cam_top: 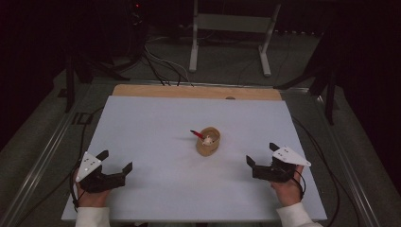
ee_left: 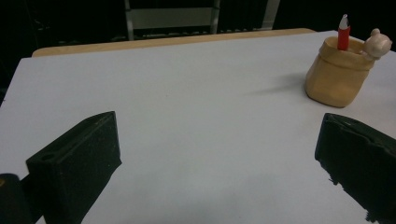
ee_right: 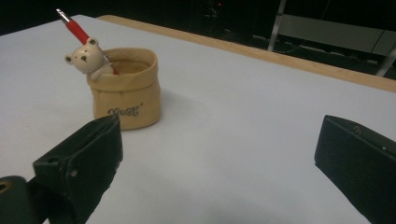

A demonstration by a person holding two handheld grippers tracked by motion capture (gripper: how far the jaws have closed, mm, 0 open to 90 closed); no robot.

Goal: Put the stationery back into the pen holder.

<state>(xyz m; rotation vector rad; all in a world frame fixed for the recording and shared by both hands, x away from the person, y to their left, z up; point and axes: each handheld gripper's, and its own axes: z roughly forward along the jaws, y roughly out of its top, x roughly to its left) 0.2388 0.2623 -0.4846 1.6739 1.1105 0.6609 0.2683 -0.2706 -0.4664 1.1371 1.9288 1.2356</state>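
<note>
White table (cam_top: 156,123) lies bare around the central pen holder (cam_top: 208,142).

Dark room, white stand (cam_top: 230,28), cables (cam_top: 161,64) on grey floor (cam_top: 227,66)

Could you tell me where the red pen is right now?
In the high view, the red pen stands tilted in the tan pot at the table's middle, beside a small bear figure.

white table (cam_top: 156,123), wooden edge (cam_top: 189,91) — metal stand (cam_top: 230,22), floor cables (cam_top: 163,66)
</note>
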